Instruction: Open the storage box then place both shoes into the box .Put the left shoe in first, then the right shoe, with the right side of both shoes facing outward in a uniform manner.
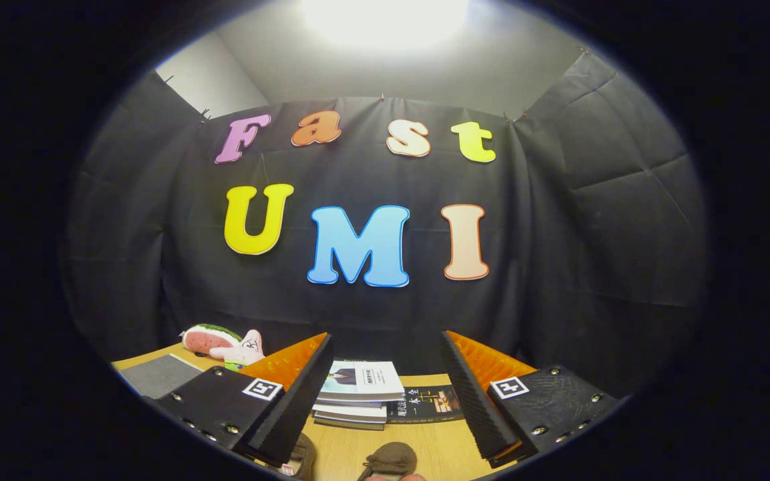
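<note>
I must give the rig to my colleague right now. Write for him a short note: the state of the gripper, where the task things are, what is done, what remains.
Gripper: open, fingers wide apart, holding nothing, raised and pointing toward the booth wall.
Shoes: two brown shoe tips, one between the fingers and one beside the left finger, low on the wooden table. I cannot tell which is left or right.
Storage box: I cannot place it from this view.
Also there: a stack of books just ahead of the fingers, a dark book beside it, plush toys and a grey pad beyond the left finger.
Done: no step visibly finished; shoes are on the table.
Left: open box, left shoe, then right.
</note>
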`<state>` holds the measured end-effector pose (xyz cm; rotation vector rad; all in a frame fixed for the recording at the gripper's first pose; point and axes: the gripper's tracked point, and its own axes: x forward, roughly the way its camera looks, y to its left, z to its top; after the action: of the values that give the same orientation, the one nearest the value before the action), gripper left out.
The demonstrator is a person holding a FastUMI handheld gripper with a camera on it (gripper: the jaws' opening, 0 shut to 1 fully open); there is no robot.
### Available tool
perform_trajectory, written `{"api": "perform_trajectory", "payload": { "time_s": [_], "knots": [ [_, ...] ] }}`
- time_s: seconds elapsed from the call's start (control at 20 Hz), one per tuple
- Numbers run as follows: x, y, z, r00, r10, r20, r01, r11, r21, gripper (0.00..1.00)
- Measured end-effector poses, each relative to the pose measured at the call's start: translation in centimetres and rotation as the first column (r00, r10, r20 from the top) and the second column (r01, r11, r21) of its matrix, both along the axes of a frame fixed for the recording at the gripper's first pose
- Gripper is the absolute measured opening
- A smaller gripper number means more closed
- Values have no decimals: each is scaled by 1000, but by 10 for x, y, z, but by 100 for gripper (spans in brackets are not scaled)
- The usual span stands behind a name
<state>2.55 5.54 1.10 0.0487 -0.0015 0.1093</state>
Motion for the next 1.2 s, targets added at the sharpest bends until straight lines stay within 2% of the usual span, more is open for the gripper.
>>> {"api": "perform_trajectory", "payload": {
  "time_s": [0.5, 0.75, 1.05, 1.2],
  "knots": [
    [10, 15, -16, 999, 44, -19, -44, 999, 28, 97],
    [11, 36, -37, 991, 114, -67, -112, 993, 40, 98],
    [12, 77, -84, 950, 248, -191, -234, 968, 94, 98],
    [7, 102, -104, 911, 336, -240, -310, 940, 142, 98]
  ]
}}
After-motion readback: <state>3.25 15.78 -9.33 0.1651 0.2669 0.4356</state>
